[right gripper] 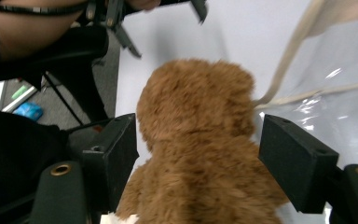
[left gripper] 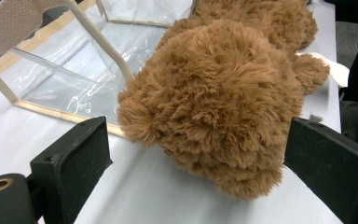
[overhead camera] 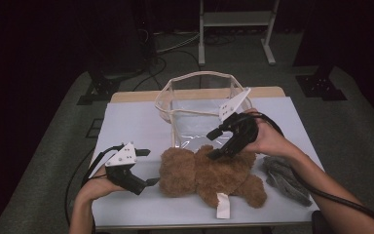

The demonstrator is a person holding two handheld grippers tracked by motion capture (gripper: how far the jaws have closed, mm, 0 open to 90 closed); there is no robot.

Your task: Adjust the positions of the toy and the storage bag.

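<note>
A brown plush teddy bear lies on the white table, its head toward the left. My left gripper is open just left of the head; in the left gripper view the head sits ahead of the spread jaws of my left gripper. Over the bear's body my right gripper is open, and in the right gripper view the bear lies between its wide jaws, apart from both pads. A clear bag with beige trim stands open behind the bear.
A grey cloth lies at the table's right edge beside the person's right forearm. A white tag trails from the bear toward the front edge. Cables and stand legs are on the floor beyond the table.
</note>
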